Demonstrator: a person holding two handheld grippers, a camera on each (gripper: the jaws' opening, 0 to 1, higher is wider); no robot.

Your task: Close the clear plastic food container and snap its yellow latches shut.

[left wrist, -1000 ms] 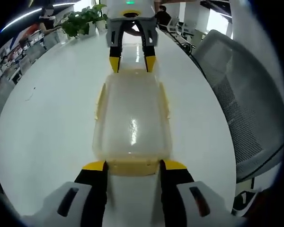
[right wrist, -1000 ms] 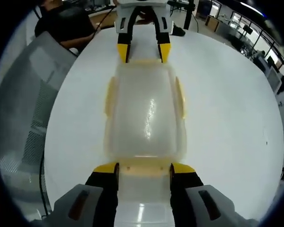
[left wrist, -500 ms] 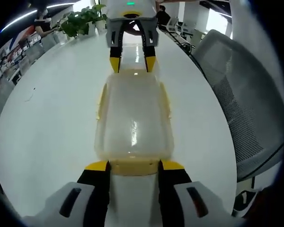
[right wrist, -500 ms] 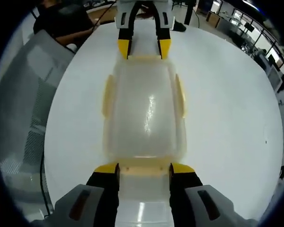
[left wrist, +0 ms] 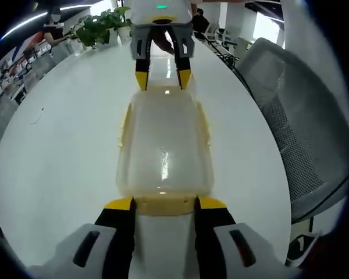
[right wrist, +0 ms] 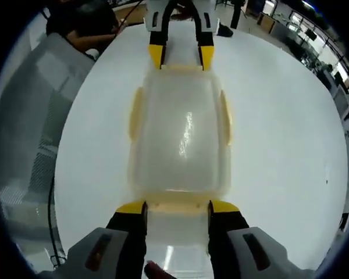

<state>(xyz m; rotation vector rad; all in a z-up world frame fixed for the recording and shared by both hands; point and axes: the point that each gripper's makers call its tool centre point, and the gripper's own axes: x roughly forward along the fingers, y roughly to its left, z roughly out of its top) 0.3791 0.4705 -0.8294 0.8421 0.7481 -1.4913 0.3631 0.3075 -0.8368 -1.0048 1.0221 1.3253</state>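
Note:
A clear plastic food container (left wrist: 163, 145) lies with its lid on, lengthwise on the white table (left wrist: 52, 145), with pale yellow side latches (left wrist: 123, 125) along both long edges. My left gripper (left wrist: 166, 204) has its jaws against the two ends of the near yellow end latch (left wrist: 166, 207). My right gripper (left wrist: 163, 79) stands at the far end. In the right gripper view the container (right wrist: 180, 139) runs away from my right gripper (right wrist: 177, 207), whose jaws press the ends of its end latch (right wrist: 177, 206). The left gripper (right wrist: 181, 58) sits at the opposite end.
A grey mesh chair (left wrist: 296, 133) stands close beside the table's edge, also seen as the chair (right wrist: 29, 145). A potted plant (left wrist: 102, 23) sits at the table's far end. A person in dark clothes (right wrist: 81, 23) is behind the table. A fingertip (right wrist: 154, 270) shows below my right jaws.
My left jaws have narrowed slightly onto the end latch. The right gripper view has shifted a little, and a fingertip has come in at its bottom. The container has stayed put.

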